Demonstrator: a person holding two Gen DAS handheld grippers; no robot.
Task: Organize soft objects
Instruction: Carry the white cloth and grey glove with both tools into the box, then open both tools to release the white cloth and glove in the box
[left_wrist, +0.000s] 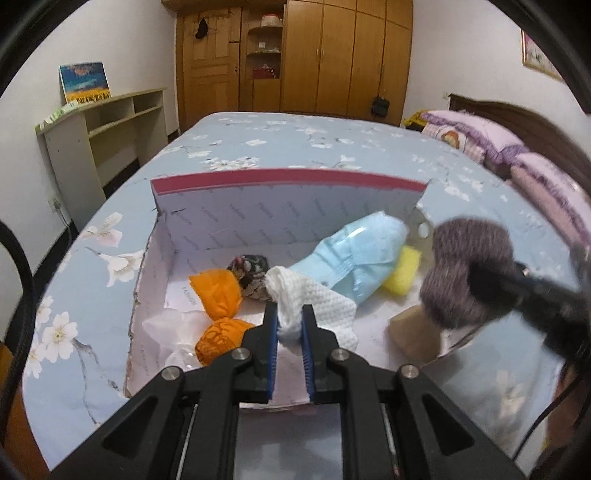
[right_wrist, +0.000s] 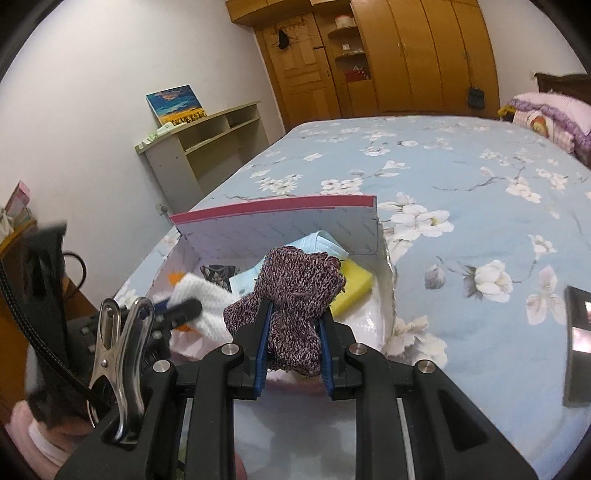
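My left gripper pinches white cloth, right gripper clamps knit sock — both above box. Carry deep inside box, lower, then release — avoid snagging walls.

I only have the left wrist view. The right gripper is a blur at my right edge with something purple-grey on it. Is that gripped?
Observer: Yes. The right gripper is shut on a knit piece, sharp in its own view.
Operator: What sits right of the box out there?
Observer: A dark phone-like slab lies on the bedspread, outside your frame.
Operator: Anything clipped on my left gripper?
Observer: A metal spring clip stands on the rig at the left gripper, which is shut on the white cloth.
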